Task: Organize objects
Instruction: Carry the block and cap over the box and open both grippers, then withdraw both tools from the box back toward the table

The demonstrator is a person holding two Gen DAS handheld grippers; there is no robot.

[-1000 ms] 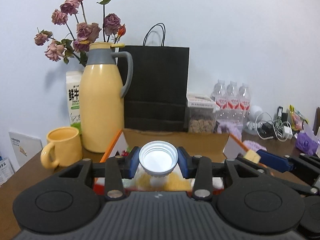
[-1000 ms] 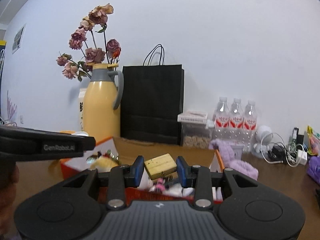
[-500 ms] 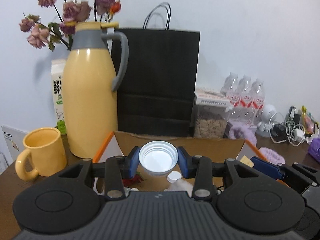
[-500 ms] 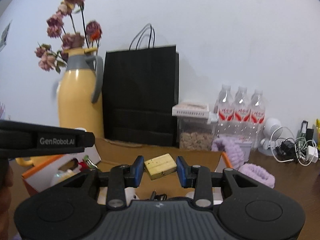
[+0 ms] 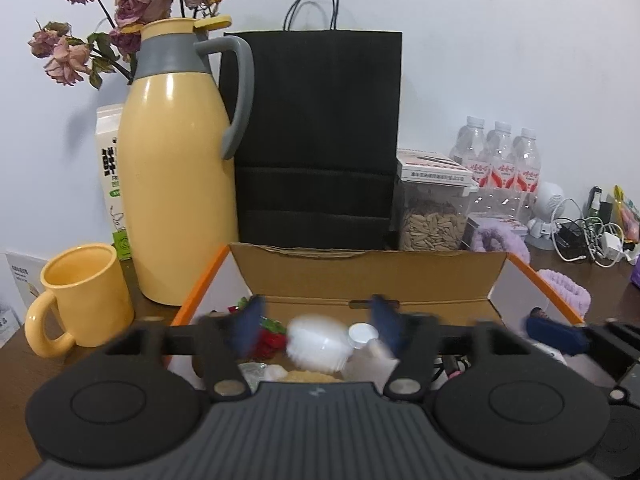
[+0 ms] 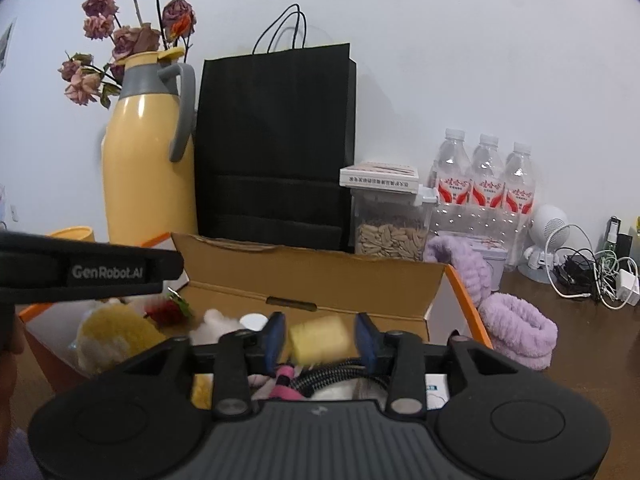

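Note:
An open cardboard box with orange edges (image 5: 360, 272) (image 6: 312, 276) sits before me, holding several small items. My left gripper (image 5: 316, 326) is open over the box, its blue fingers spread and blurred. A white cup-shaped lid (image 5: 316, 344), blurred, is loose between and below them. My right gripper (image 6: 320, 338) has its fingers spread apart from a blurred yellow block (image 6: 320, 340), which is between them over the box. A red strawberry toy (image 6: 170, 310) and a yellow plush item (image 6: 116, 334) lie in the box.
Behind the box stand a yellow thermos jug (image 5: 176, 168), a black paper bag (image 5: 316, 136), a seed container (image 5: 432, 216) and water bottles (image 5: 500, 168). A yellow mug (image 5: 80, 300) is at the left. Purple headbands (image 6: 516, 332) and cables (image 6: 592, 276) lie at the right.
Both grippers moved forward over the box and opened. The white lid left the left gripper's fingers and is dropping; the yellow block is released from the right gripper's fingers.

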